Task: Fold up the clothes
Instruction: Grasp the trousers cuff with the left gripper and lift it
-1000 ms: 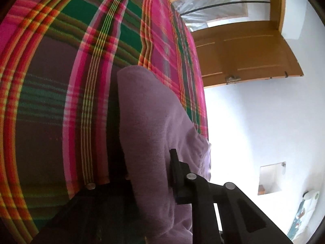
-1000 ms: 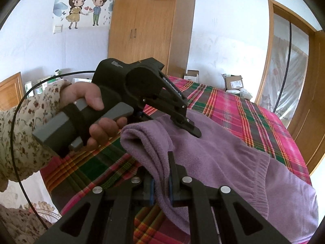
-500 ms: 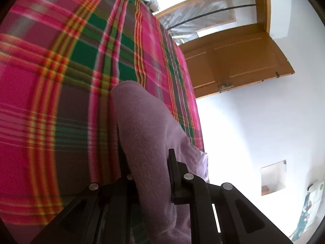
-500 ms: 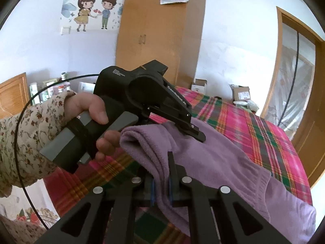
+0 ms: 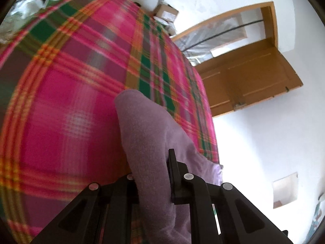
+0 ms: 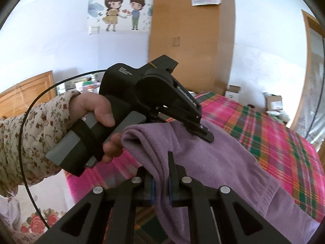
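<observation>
the bed [image 5: 77, 105] fills most of the room from where i stand, spread with a pink, green and orange plaid cover, and a tall wooden wardrobe [image 6: 191, 40] stands at its far side. over the near end of the bed hangs the purple fleece garment [image 6: 219, 162], lifted at one edge and trailing down onto the plaid toward the right of the right wrist view.

both tools have hold of that same raised edge. the right gripper [image 6: 161, 185] is pinched narrow on a bunched fold of fleece. the left gripper [image 6: 200, 132], held by a hand [image 6: 95, 111] in a flowered sleeve, is clamped on the cloth just beyond it; in its own view, the left gripper [image 5: 151, 174] has fleece packed between its fingers.

so the two grips sit close together on one edge, left a little farther out over the bed, and the garment's long axis runs away from them toward the bed's far right. i'd guess the coming move carries this edge along that axis over the lower part; the right one seems nearer the trailing bulk.
</observation>
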The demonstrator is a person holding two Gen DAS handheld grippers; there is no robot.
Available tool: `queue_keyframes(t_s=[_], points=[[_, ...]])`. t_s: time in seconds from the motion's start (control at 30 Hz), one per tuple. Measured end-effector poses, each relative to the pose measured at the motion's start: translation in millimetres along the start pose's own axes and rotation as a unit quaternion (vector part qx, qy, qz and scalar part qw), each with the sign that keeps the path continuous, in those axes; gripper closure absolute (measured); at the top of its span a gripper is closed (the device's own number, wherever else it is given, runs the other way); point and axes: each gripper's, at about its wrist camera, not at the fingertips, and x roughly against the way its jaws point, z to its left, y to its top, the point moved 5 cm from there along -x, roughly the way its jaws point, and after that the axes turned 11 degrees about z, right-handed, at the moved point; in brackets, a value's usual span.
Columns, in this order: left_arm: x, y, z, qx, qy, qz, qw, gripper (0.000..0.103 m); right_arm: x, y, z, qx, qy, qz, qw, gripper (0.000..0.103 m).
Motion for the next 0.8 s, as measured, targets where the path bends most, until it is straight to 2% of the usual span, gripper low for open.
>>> queue_keyframes(t_s=[0.23,0.3,0.5,0.6,0.8], points=[[-0.5,-19.5,39.2,0.027,0.011,-0.005,0.9995,0.089,-17.5,-6.4,12.9,-0.010,0.039,0.024,0.999,0.094],[15.4,-28.8,48.1,0.030,0.010,-0.005,0.9995,0.089,-22.3,-9.6,14.5,-0.015,0.045,0.033,0.998,0.094],[8.2,-29.1,54.7,0.022,0.017,-0.001,0.9996,0.089,-35.9,-20.4,20.8,-0.013,0.049,0.064,0.997,0.091],[7.9,-28.8,53.5,0.025,0.017,-0.003,0.9995,0.084,-40.8,-22.0,21.7,-0.008,0.048,0.075,0.996,0.090],[7.5,-28.0,51.3,0.031,0.018,-0.008,0.9993,0.084,-40.4,-26.2,22.8,-0.008,0.053,0.085,0.995,0.087]])
